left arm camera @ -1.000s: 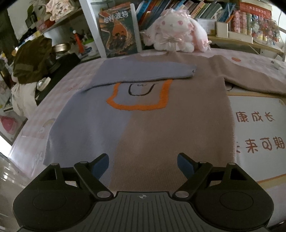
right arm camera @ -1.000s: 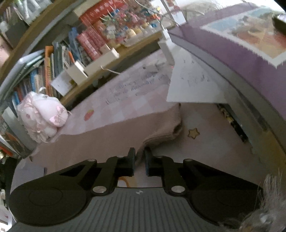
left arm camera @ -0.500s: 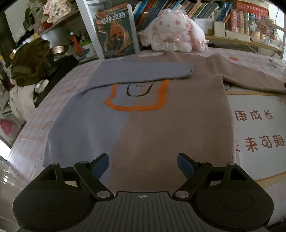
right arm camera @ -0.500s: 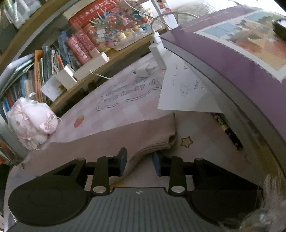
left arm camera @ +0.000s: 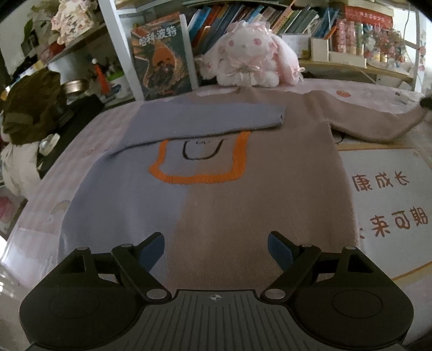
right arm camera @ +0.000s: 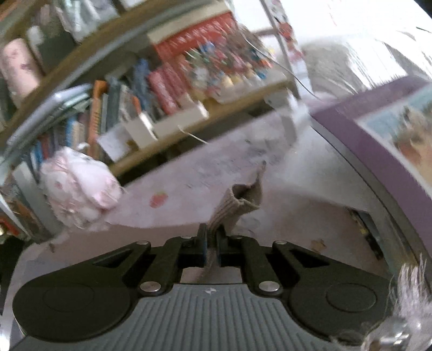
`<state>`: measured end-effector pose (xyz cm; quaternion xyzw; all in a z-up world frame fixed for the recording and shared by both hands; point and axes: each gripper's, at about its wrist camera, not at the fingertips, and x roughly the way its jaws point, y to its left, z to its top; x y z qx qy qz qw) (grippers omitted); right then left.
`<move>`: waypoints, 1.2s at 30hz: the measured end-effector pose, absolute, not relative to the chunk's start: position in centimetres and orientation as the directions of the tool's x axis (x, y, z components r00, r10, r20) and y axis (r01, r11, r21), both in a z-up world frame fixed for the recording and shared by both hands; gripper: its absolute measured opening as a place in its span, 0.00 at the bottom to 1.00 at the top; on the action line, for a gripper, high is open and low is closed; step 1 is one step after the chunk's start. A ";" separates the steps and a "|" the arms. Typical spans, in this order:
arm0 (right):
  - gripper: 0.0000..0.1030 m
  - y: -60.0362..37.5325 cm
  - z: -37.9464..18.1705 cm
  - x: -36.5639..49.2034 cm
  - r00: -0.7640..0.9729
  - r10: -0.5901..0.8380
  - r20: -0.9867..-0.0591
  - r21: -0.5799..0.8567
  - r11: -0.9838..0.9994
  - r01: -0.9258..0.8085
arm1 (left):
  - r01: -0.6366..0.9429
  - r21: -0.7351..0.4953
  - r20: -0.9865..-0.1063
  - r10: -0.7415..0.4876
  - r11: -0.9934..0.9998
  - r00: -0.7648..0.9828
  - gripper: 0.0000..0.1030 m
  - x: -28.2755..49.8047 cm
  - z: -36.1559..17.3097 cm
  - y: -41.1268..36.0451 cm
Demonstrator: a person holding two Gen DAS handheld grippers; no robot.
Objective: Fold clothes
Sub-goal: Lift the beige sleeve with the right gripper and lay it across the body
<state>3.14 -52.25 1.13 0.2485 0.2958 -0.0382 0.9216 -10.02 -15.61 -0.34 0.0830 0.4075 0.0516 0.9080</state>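
Observation:
A sweater (left arm camera: pixel 216 194), half blue and half tan with an orange outline on its chest, lies flat on the table. Its blue sleeve (left arm camera: pixel 205 121) is folded across the chest. The tan sleeve (left arm camera: pixel 378 121) stretches out to the right. My left gripper (left arm camera: pixel 216 243) hovers open above the sweater's lower hem, touching nothing. In the blurred right wrist view my right gripper (right arm camera: pixel 211 237) is shut on the tan sleeve's cuff (right arm camera: pixel 237 205), which sticks up between the fingers, lifted off the table.
A pink plush rabbit (left arm camera: pixel 251 62) and a standing book (left arm camera: pixel 162 62) sit behind the sweater, with bookshelves (left arm camera: pixel 270 16) beyond. A white mat with orange characters (left arm camera: pixel 388 199) lies right of the sweater. A purple-framed board (right arm camera: pixel 378 140) rises at the right gripper's right side.
My right gripper opened around the tan cuff, then shut on it and lifted it off the table while swinging. The left gripper stayed open and nearly still.

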 end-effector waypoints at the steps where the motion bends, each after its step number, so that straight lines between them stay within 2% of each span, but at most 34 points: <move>1: 0.05 -51.7 1.7 3.2 0.830 0.082 -0.552 0.439 0.875 0.205 | -0.019 0.191 -0.729 0.155 0.981 0.667 0.84 -9.9 -0.3 -15.4; 10: 0.05 -42.6 6.6 4.4 0.876 0.137 -0.462 0.440 0.893 0.092 | 0.064 0.170 -0.675 0.069 0.983 0.735 0.84 -8.6 0.3 -8.8; 21: 0.05 -27.2 9.2 6.7 0.888 0.189 -0.418 0.406 0.914 -0.003 | 0.095 0.129 -0.643 0.010 0.987 0.765 0.85 -7.2 0.5 1.4; 28: 0.05 -19.1 9.4 8.4 0.872 0.240 -0.427 0.388 0.920 -0.063 | 0.108 0.140 -0.612 0.001 0.984 0.791 0.85 -7.4 0.7 5.5; 36: 0.05 -12.1 8.2 10.2 0.831 0.258 -0.493 0.306 0.945 -0.112 | 0.086 0.129 -0.599 0.008 0.988 0.801 0.85 -7.6 0.8 8.6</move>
